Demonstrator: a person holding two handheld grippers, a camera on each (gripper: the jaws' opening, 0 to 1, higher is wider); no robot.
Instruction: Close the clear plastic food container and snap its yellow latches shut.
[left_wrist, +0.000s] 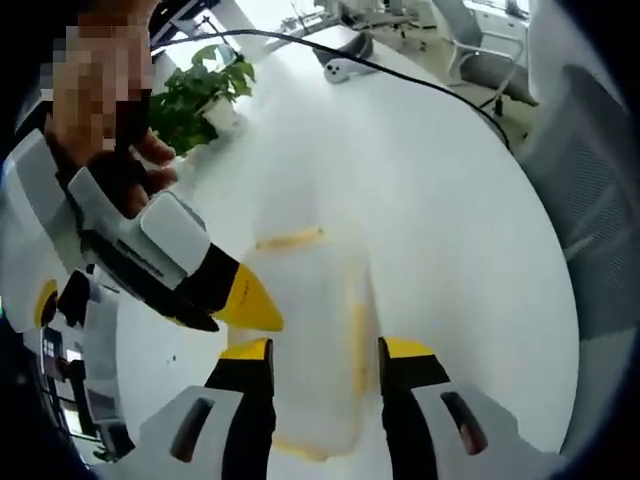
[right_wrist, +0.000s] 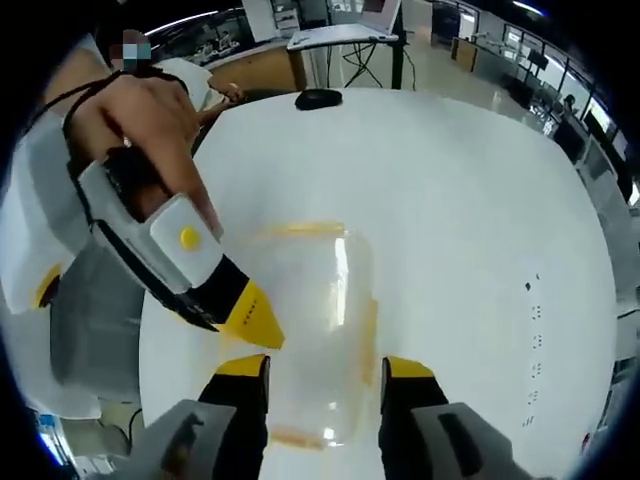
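Container (left_wrist: 315, 330) of clear plastic lies on white bench (left_wrist: 450, 200), between the parted, empty jaws of each hand-held gripper (left_wrist: 325, 360) (right_wrist: 325, 375) | likely light, stiff, slippery; best pressed at the yellow latches (right_wrist: 300, 230) | lid looks seated.

One clear container (left_wrist: 310, 340) with three yellow latches (left_wrist: 290, 239) visible, on one white table (left_wrist: 440, 220). Two grippers: the left (left_wrist: 325, 352) and the right (right_wrist: 325, 368). One potted plant (left_wrist: 200, 95), one black cable (left_wrist: 400, 72), two chairs (left_wrist: 590, 190).
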